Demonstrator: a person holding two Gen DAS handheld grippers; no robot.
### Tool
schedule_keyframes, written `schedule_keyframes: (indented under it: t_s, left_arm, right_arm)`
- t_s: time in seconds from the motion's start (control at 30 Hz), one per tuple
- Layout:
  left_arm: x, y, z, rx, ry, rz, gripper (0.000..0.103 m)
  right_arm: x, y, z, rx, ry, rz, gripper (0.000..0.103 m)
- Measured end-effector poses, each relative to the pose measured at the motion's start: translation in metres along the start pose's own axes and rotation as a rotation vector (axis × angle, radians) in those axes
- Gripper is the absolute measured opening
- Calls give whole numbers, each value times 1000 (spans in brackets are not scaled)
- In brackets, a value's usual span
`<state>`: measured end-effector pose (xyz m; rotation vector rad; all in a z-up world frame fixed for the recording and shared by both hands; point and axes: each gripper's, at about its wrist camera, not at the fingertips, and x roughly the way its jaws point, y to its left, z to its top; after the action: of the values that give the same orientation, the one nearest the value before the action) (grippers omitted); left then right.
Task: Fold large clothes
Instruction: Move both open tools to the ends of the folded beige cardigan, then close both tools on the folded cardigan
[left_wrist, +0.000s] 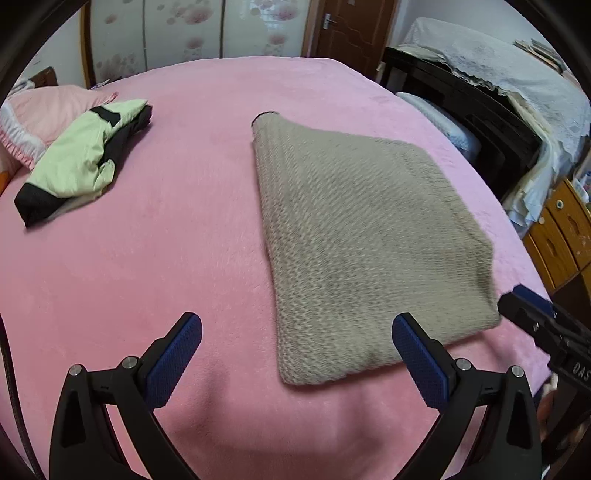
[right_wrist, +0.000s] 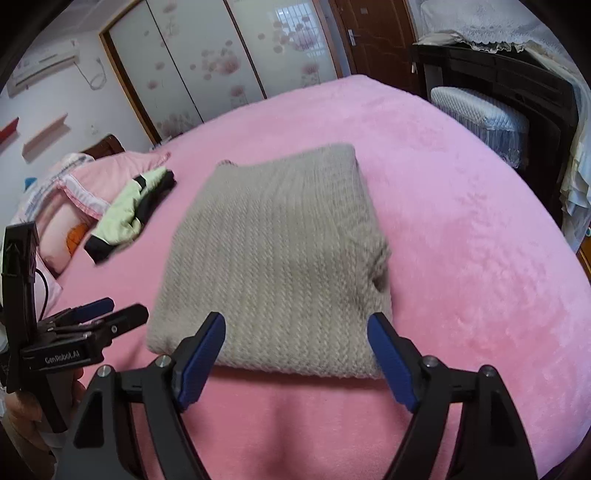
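A beige knitted sweater (left_wrist: 365, 236) lies folded into a flat rectangle on the pink bed; it also shows in the right wrist view (right_wrist: 277, 258). My left gripper (left_wrist: 295, 332) is open and empty, hovering just before the sweater's near left corner. My right gripper (right_wrist: 295, 332) is open and empty, just above the sweater's near edge. The right gripper shows at the right edge of the left wrist view (left_wrist: 532, 314). The left gripper shows at the left of the right wrist view (right_wrist: 107, 314).
A folded green and black garment (left_wrist: 85, 158) lies at the bed's far left, next to a pink pillow (left_wrist: 44, 114). A dark cabinet (left_wrist: 465, 107) and a wooden drawer unit (left_wrist: 561, 236) stand along the bed's right side. A wardrobe and door are behind.
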<state>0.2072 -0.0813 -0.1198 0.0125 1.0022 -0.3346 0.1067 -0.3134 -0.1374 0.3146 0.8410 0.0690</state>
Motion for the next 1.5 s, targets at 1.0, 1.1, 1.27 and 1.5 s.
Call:
schedule_keyframes:
  t_s: [1.0,1.1,1.27,1.5]
  left_arm:
    - [66,24,125,-98,62,-174,102]
    - [92,27,117,-116,110,-179,102]
    - [123,33,107,-153,176,-213,102]
    - [152,43,98,-198,236,-285,102]
  right_arm:
    - [69,-44,125,24,84,78,94]
    - [93,-58,113,86,144,129,94]
    - [121,-71,96,148,221,193,94]
    - [151,-76,87,174,303,234,94]
